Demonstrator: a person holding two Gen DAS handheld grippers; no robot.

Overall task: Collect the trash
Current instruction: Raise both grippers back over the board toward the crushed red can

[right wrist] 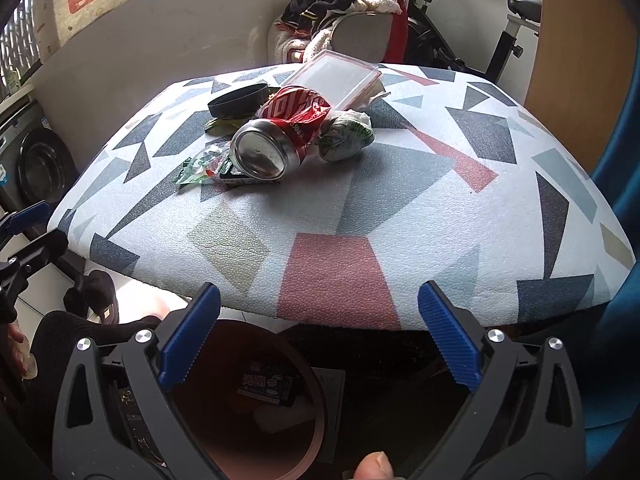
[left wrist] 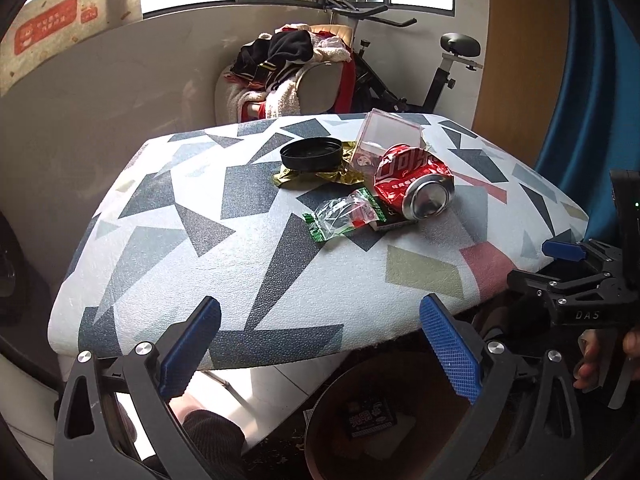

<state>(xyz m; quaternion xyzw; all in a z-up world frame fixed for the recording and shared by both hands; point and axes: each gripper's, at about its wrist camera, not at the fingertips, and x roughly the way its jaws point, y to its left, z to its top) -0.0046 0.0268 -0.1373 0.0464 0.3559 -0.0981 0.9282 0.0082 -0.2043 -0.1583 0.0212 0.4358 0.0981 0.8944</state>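
Observation:
A crushed red can [left wrist: 416, 186] [right wrist: 280, 138] lies on the patterned table [left wrist: 240, 264] [right wrist: 400, 208] among other trash: a black lid [left wrist: 312, 154] [right wrist: 238, 100], a clear plastic box [left wrist: 388, 136] [right wrist: 340, 76], a green-edged clear wrapper [left wrist: 344, 216] [right wrist: 200, 168], a gold wrapper [left wrist: 312, 176] and a crumpled pale wad [right wrist: 346, 140]. Under the table's near edge stands a brown bin [left wrist: 360, 432] [right wrist: 260, 408] with a dark packet inside. My left gripper [left wrist: 320, 348] is open above the near edge, nothing between its fingers. My right gripper [right wrist: 320, 332] is open over the bin, holding nothing.
Behind the table a chair piled with clothes [left wrist: 288, 68] [right wrist: 340, 8] stands next to an exercise bike [left wrist: 432, 76]. A washing machine [right wrist: 36, 160] is at the left, a blue curtain [left wrist: 588, 100] at the right. A person's knee [left wrist: 208, 428] and thumb [right wrist: 374, 466] show near the bin.

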